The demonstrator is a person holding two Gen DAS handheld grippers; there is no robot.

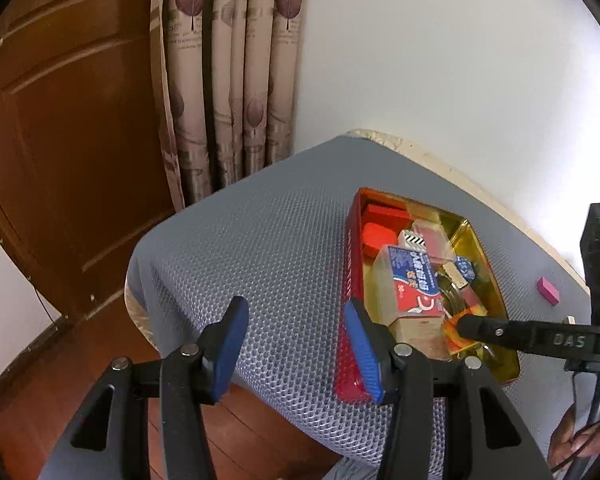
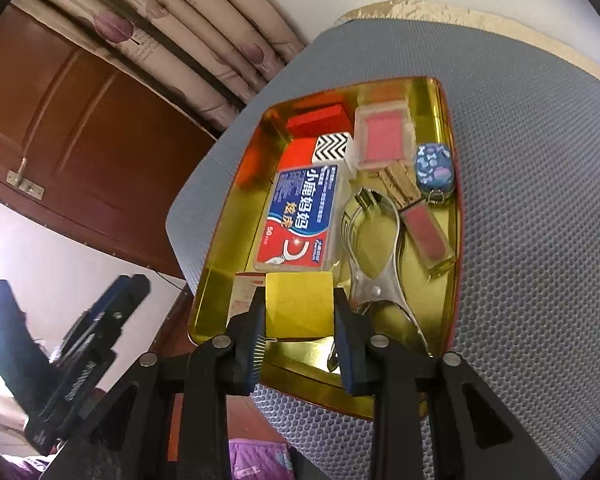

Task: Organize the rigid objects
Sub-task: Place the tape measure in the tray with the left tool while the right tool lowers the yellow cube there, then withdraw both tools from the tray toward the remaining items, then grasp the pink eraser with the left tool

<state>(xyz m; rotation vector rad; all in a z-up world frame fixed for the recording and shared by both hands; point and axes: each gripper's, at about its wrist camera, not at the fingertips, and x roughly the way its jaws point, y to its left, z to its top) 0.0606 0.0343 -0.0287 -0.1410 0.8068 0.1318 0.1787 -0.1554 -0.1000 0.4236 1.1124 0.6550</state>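
My right gripper (image 2: 299,312) clenched on a yellow block (image 2: 300,304), inside the gold tin (image 2: 446,92) at its near end. My left gripper (image 1: 296,344) released, over the grey mat's (image 1: 260,240) near edge. Pink eraser (image 1: 548,290) by far edge.

Daylight is flooding in evenly; the white wall (image 1: 440,60) is blowing out toward 2 o'clock. The gold tin (image 2: 446,128) is throwing glare. Fisheye distortion is bending the door (image 1: 72,128) and curtains (image 1: 228,80); corners are vignetting black.
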